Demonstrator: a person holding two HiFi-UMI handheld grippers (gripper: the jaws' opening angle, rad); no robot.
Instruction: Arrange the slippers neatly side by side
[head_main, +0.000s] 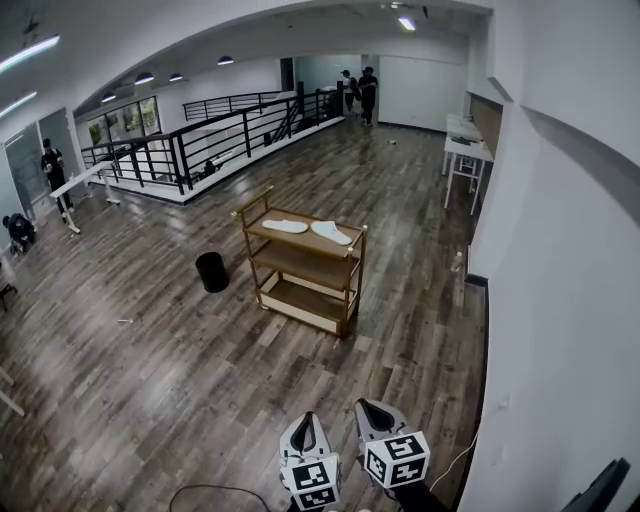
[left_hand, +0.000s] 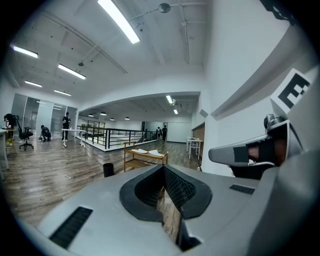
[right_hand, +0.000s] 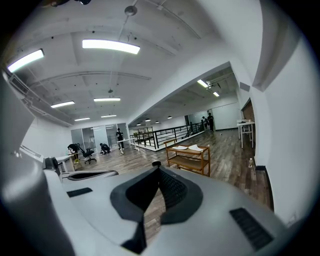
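You held both grippers low at the near edge of the head view, side by side and well short of the cart. Your left gripper (head_main: 305, 420) had its jaws fully together with nothing between them. In the left gripper view its dark pads (left_hand: 176, 187) met at the tip, and only floorboards showed through the slot behind them. Your right gripper (head_main: 372, 408) was the same, with its jaws closed to a point and empty. The right gripper view showed nothing but wood floor past the pads (right_hand: 171, 188).

The two white slippers lay on the top shelf of a wooden three-tier cart (head_main: 300, 264), which stood out on the plank floor (head_main: 180, 380) well ahead of you. The left slipper (head_main: 285, 226) and the right slipper (head_main: 331, 232) sat close beside each other, soles down. They did not touch and were not quite parallel, as the right one was turned a little off the line of the left. Both gripper views also caught them as a pale pair on that shelf, the left slipper (left_hand: 139, 150) and the right slipper (left_hand: 156, 152) in one, and again (right_hand: 180, 147) and (right_hand: 195, 148) in the other.

A black bin (head_main: 211, 271) stood on the floor just to the left of the cart. A black railing (head_main: 210, 135) ran along the far left side of the room. White tables (head_main: 468, 150) stood against the right wall, and a few people were far off at the back and at the left.
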